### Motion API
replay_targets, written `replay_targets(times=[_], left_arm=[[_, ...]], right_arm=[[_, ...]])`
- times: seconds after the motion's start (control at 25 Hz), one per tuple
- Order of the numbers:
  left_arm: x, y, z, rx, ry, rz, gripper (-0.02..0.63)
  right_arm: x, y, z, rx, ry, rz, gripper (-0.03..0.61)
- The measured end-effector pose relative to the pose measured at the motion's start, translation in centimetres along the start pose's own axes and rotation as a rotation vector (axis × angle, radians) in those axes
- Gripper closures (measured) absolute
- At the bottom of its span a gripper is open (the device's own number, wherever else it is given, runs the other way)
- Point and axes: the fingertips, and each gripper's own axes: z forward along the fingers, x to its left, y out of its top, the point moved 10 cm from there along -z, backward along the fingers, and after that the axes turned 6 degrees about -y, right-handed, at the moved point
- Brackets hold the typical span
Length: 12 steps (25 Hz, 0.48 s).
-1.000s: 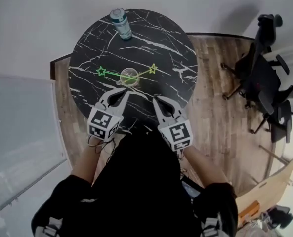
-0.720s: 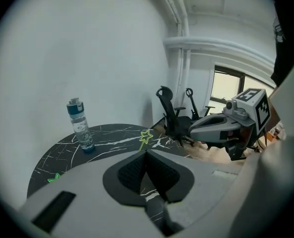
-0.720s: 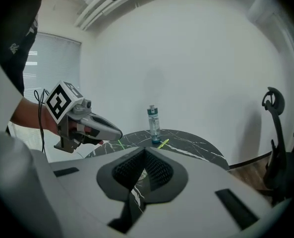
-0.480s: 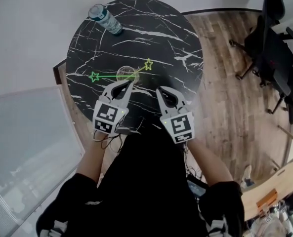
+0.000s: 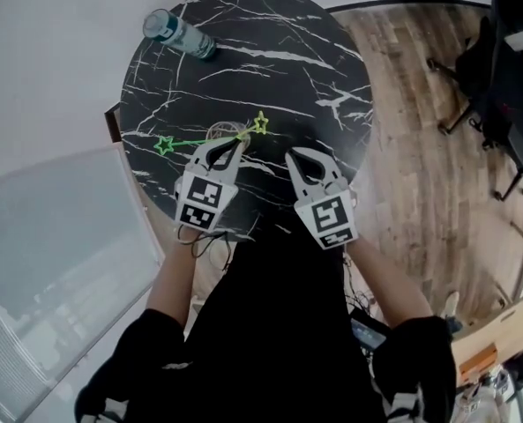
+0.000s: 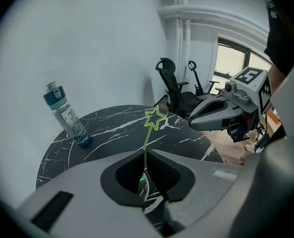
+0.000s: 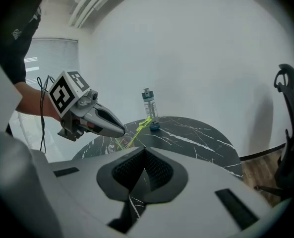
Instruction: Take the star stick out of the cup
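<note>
My left gripper [image 6: 146, 153] has its jaws pinched narrow on the thin stem of the yellow star-topped stick [image 6: 155, 117], just above the clear plastic cup [image 5: 219, 131] it stands in. The right gripper [image 7: 144, 151] hangs beside the cup, jaws together on nothing. Nothing braces the cup, so I judge a slanted pull could tip it or drag it over the round black marble counter [image 5: 279, 51]. The green star-topped stick [image 5: 164, 144] sharing the cup might snag and follow.

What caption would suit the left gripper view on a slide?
Left gripper, jaws closed on the thin yellow-green star stick above the clear cup, on a round black marble table.
</note>
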Motion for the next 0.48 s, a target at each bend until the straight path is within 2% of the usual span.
replay_targets(times=[0.12, 0.48], left_arm=[[0.0, 0.0, 1.1, 0.033, 0.008, 0.008, 0.547], [0.4, -0.4, 3.3, 0.073, 0.043, 0.001, 0.543]], right_arm=[[-0.8, -0.1, 0.2, 0.006, 0.016, 0.014, 0.583], [-2.1, -0.7, 0.4, 0.032, 0.031, 0.036, 0.583]])
